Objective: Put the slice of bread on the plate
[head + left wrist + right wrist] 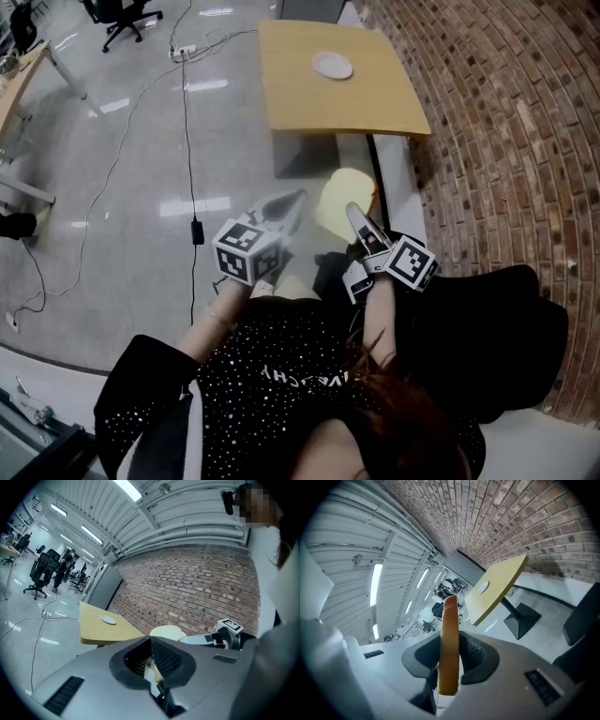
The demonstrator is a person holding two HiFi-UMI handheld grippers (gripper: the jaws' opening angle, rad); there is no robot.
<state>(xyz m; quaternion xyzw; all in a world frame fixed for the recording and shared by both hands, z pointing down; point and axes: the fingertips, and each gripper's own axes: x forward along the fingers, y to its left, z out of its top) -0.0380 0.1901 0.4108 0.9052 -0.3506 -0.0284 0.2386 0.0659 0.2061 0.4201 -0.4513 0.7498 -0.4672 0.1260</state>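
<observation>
Left tongs [292, 199] closed, right tongs [352, 212] gripping, both held nearly level.

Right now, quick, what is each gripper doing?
Left gripper: closed, holding nothing.
Right gripper: closed on the slice of bread.

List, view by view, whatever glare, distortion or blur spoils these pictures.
Head view: bright patches glare off the glossy grey floor, and the red brick wall bows. Left gripper view: fisheye, dark corners, a mosaic patch upper right. Right gripper view: the tan slice of bread looms soft, edge-on.
</observation>
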